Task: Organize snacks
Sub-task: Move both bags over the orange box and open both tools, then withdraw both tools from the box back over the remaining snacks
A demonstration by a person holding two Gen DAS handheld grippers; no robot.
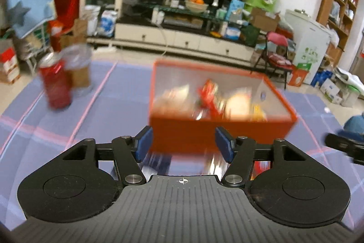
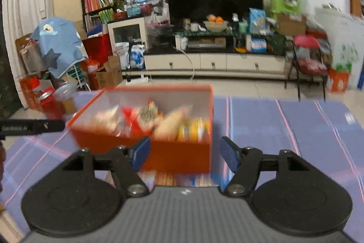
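Observation:
An orange box point(image 1: 218, 131) with white inner walls stands on the purple mat and holds several snack packets point(image 1: 210, 99). It also shows in the right wrist view point(image 2: 182, 154) with its snack packets point(image 2: 154, 120). My left gripper point(image 1: 183, 145) is open and empty, just in front of the box's near wall. My right gripper point(image 2: 185, 153) is open and empty, close before the box's near right corner. More blurred packets point(image 1: 218, 164) lie on the mat under the left gripper, and some packets point(image 2: 168, 178) lie under the right one.
A red can point(image 1: 56, 85) and a clear-topped jar point(image 1: 78, 67) stand on the mat point(image 1: 109, 111) at the left. The right gripper's arm shows at the edge point(image 1: 343, 146). A TV cabinet point(image 1: 182, 38) and a folding chair point(image 1: 276, 54) stand beyond the mat.

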